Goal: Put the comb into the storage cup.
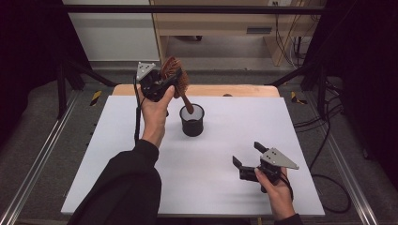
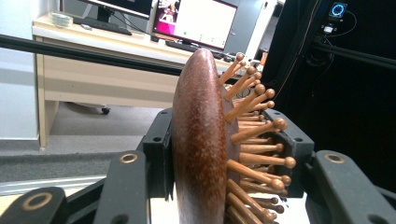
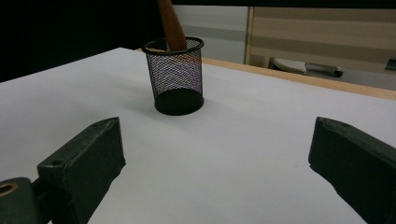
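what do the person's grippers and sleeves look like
Both the left gripper and the right gripper are black two-jaw tools, each topped by a grey three-cornered plate, with a black cable trailing off. The left arm wears a black sleeve.

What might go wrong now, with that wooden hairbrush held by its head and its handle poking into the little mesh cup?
The mesh cup looks light and nothing steadies it, since the right gripper sits open and apart; a sideways push from the hairbrush handle could tip it. The left gripper clamps partly on the pins, so the brush might twist or slip.
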Action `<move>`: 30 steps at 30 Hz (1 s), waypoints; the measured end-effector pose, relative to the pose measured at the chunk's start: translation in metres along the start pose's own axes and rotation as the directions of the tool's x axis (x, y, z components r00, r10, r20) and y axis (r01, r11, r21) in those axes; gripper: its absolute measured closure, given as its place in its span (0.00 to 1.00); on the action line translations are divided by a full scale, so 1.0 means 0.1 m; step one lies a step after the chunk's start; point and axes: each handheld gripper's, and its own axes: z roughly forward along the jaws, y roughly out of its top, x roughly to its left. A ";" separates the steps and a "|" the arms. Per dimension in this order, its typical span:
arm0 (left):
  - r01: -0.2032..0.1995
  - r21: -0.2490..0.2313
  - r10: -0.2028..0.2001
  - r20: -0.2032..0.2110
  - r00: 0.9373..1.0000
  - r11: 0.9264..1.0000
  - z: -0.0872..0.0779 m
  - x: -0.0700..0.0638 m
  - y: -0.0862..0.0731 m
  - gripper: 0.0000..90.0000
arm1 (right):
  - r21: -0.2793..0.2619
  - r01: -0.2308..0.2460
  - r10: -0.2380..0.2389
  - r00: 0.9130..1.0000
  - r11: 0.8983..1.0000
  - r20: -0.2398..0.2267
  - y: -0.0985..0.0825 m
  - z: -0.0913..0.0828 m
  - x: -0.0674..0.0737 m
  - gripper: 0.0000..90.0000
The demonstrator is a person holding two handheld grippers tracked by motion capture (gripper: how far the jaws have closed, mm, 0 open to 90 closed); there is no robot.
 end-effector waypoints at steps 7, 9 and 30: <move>-0.013 0.006 0.013 -0.005 1.000 1.000 0.02 -0.01 -0.04 0.56 | 0.001 0.000 0.000 1.000 1.000 0.001 0.00 0.00 0.00 0.04; -0.021 0.011 0.021 -0.006 1.000 1.000 0.03 -0.01 -0.05 0.56 | 0.001 0.000 0.000 1.000 1.000 0.000 0.00 0.00 0.00 0.04; -0.014 0.029 0.015 -0.012 1.000 0.999 0.15 0.00 -0.22 0.55 | -0.001 -0.002 0.002 1.000 1.000 0.000 0.00 0.00 0.00 0.04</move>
